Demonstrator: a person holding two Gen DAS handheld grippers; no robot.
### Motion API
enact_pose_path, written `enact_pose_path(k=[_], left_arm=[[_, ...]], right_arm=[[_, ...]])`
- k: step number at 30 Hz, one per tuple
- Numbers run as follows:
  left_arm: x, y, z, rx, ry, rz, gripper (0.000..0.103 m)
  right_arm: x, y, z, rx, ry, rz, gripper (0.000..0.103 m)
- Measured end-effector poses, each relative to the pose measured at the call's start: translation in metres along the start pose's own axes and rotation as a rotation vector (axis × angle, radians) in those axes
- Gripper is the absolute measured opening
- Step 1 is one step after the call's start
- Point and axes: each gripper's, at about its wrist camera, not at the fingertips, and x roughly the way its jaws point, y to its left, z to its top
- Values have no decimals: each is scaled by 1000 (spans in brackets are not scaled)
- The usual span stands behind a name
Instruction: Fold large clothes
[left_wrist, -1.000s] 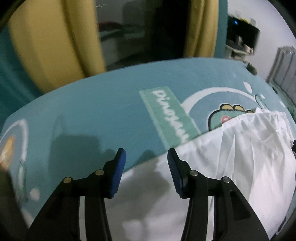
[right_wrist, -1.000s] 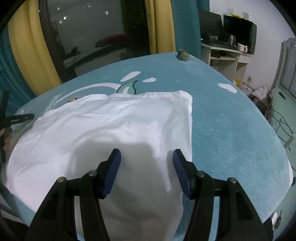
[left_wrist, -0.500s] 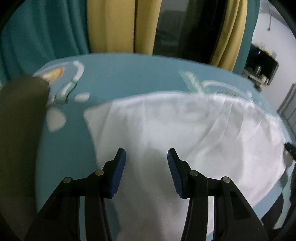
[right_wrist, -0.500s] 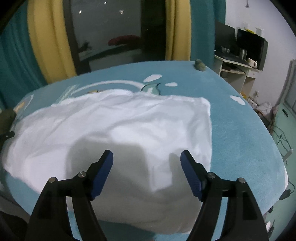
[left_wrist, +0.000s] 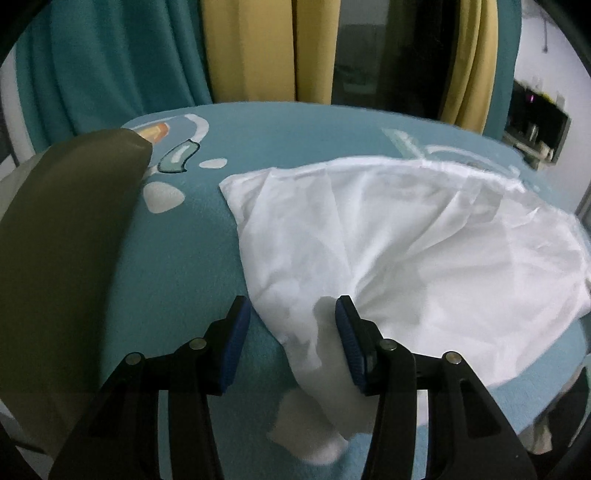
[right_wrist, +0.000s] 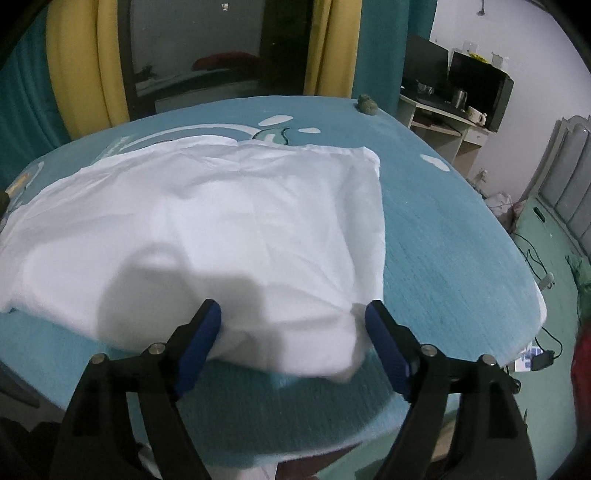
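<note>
A large white garment lies spread and wrinkled on a teal bed cover. In the left wrist view my left gripper is open, its blue-padded fingers either side of the garment's near-left edge, where a bunched corner trails toward me. In the right wrist view the garment fills the middle of the bed cover. My right gripper is open wide, its fingers straddling the garment's near edge close to the near-right corner. Neither gripper holds cloth.
An olive-green pillow or bolster lies at the left of the bed. Yellow and teal curtains and a dark window stand behind. A desk with a monitor and a floor with cables lie to the right.
Both grippers have pulled back toward the near edge of the garment. The left view swung left from the printed cover to the garment's left edge. The right gripper's fingers opened wider.
</note>
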Motion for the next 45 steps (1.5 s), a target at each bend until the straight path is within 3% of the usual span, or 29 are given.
enact_pose_path(k=[2, 7, 15, 27, 31, 41, 45], left_arm=[[-6, -2, 0, -10, -31, -21, 51], [-26, -18, -2, 14, -101, -61, 51], [-22, -36, -6, 31, -70, -93, 51], [-22, -55, 4, 20, -55, -89, 51], [-23, -83, 16, 53, -64, -133, 51], [3, -188, 47, 179, -44, -302, 51], [29, -217, 50, 228, 6, -300, 51]], right_arm=[[-6, -5, -4, 19, 3, -3, 93], [-18, -14, -18, 76, 16, 25, 95], [-10, -34, -31, 219, 25, 89, 99], [24, -9, 12, 318, -65, 386, 103], [39, 3, 26, 323, -78, 536, 103], [48, -5, 34, 316, -95, 620, 103], [47, -11, 34, 328, -107, 607, 103]])
